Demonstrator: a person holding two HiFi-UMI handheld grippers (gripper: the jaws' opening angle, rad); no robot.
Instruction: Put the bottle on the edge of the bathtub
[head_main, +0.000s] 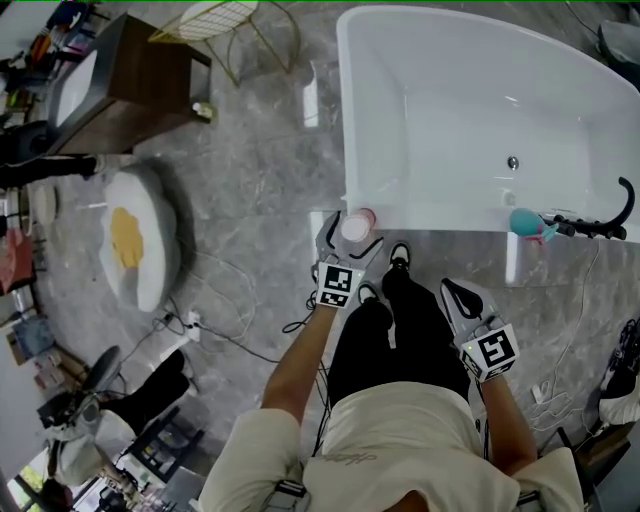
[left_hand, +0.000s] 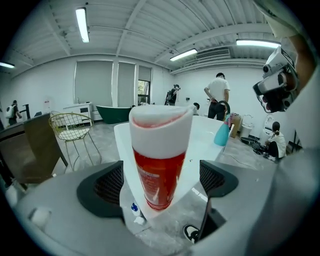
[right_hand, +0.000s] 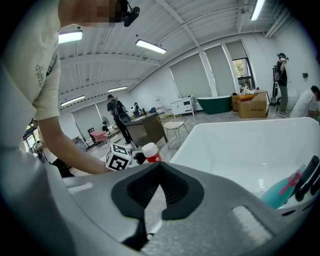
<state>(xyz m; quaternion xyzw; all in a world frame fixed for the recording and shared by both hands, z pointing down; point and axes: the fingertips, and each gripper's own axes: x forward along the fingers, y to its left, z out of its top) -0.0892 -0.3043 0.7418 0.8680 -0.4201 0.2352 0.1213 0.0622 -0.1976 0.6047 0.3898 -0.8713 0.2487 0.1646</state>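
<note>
Standing upright on bathtub near-left corner rim: red bottle; left tool straddling it, jaws apart, not touching; right tool hanging closed, empty.

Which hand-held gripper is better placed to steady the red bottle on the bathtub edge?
Probably left. The left hand-held gripper has its open jaws flanking the bottle, which stands on the bathtub corner; the right hand-held gripper is shut and well away from it.

The bathtub rim carries the red bottle upright at its corner and a teal bottle farther along.
</note>
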